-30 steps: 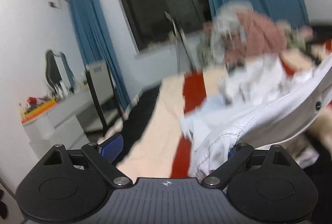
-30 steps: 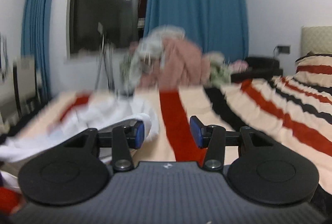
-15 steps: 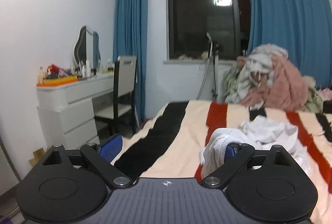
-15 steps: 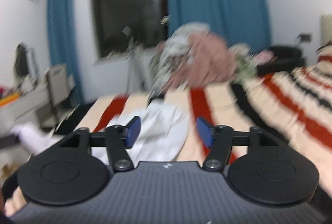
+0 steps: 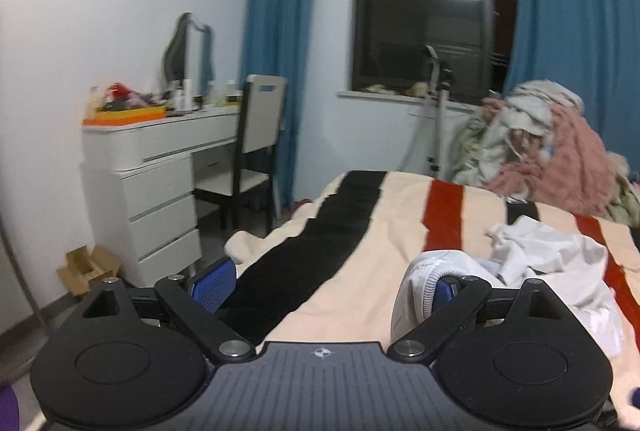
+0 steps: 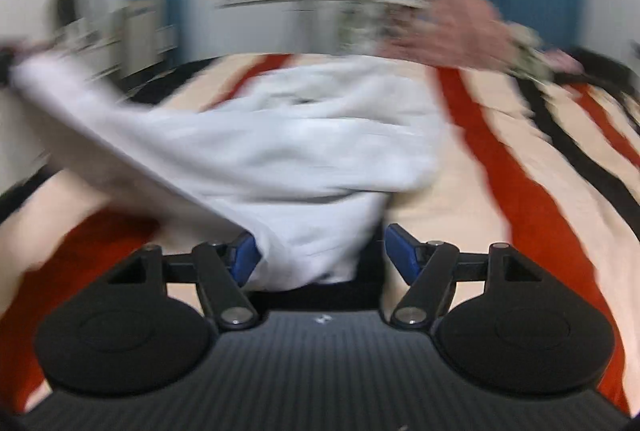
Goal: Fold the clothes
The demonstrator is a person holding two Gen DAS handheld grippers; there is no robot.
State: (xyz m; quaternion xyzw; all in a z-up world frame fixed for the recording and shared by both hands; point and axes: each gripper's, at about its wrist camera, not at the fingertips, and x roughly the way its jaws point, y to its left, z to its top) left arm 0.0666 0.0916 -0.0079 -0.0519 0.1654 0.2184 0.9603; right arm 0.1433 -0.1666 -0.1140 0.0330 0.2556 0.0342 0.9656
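So the white garment (image 6: 280, 135) is lying crumpled on the striped bedspread (image 5: 360, 215), w/ one edge stretched out toward the left side of the right wrist view, where it looks like it's pulled taut to something at the frame edge. Too blurry to say what.

Left gripper (image 5: 332, 283): jaws spread wide, nothing pinched between them. A ribbed white hem (image 5: 420, 283) is draped over its right finger, basically hooked on it rather than gripped. A sec ago that same view was rolled over w/ the cloth lifted across the frame; now the view is level and the cloth has dropped onto the bed.

Right gripper (image 6: 320, 251): its jaws have just been opening; they now stand fairly wide. A second ago they were closer together w/ only a bit of cloth by the left pad. Now a fold of the garment sits between the pads, but they don't look to be pressing on it, so it's not held yet. This view is heavily smeared, so the hand's moving fast.

Meaning for the task, IMO: the person's still at the spread-it-out stage, no fold made. Right gripper looks lined up to grab that near edge. Big laundry pile (image 5: 536, 151) at the far end of the bed is untouched, so lots left to do.
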